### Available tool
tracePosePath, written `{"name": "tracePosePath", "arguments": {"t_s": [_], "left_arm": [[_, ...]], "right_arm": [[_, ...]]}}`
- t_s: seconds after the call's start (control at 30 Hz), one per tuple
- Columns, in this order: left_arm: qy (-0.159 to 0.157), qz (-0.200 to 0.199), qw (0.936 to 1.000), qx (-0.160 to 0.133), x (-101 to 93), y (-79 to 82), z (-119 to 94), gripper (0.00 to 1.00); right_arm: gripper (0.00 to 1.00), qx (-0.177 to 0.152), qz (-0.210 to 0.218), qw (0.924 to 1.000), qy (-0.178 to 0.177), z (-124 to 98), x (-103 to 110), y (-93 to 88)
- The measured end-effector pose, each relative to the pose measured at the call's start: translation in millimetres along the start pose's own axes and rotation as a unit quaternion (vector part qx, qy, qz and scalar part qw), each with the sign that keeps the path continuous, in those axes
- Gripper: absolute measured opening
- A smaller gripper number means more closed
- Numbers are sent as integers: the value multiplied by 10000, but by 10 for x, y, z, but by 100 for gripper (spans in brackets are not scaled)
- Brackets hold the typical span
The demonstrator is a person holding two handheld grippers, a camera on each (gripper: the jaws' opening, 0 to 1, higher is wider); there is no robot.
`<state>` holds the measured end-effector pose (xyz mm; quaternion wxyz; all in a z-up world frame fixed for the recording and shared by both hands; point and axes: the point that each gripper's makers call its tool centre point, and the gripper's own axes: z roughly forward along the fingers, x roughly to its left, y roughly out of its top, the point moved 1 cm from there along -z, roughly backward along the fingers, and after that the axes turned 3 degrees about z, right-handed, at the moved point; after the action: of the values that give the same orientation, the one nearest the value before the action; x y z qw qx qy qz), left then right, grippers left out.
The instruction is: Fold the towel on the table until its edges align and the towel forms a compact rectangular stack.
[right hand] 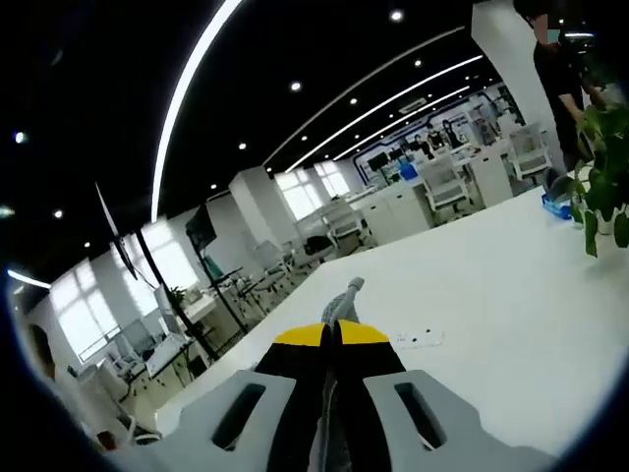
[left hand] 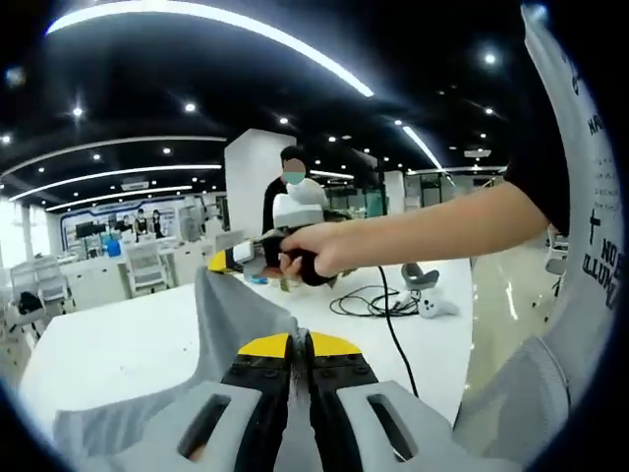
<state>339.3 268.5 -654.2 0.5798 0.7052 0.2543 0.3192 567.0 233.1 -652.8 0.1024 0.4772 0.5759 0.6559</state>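
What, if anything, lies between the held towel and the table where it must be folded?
Nothing visible does. Both grippers, left and right, pinch the grey towel above bare white table; the black cables lie farther off.

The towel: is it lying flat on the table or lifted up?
Lifted. The grey towel rises off the white table, pinched between the shut left gripper and right gripper, stretched between them.

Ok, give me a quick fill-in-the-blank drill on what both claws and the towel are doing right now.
1. The left claw is shut on the grey ____.
2. In the right gripper view, the right claw pinches a ____ fabric corner.
3. The towel is lifted above a ____ table.
4. A black ____ runs across the table in the left gripper view.

Missing words: towel; grey; white; cable
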Motion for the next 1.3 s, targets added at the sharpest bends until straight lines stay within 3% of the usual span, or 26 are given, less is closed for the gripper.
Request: {"name": "tracePosePath", "arguments": {"t_s": [0.47, 0.83, 1.3], "left_arm": [[971, -235, 9950, -15, 586, -93, -645, 5], [1594, -369, 9865, -58, 1033, -160, -1080, 5], [2660, -555, 9622, -160, 1549, -341, -1629, 5]], "right_arm": [[0, 175, -159, 9985, 499, 500, 724, -174], [0, 231, -52, 9973, 695, 843, 1108, -284], [0, 396, 12, 9948, 941, 1299, 1553, -495]]}}
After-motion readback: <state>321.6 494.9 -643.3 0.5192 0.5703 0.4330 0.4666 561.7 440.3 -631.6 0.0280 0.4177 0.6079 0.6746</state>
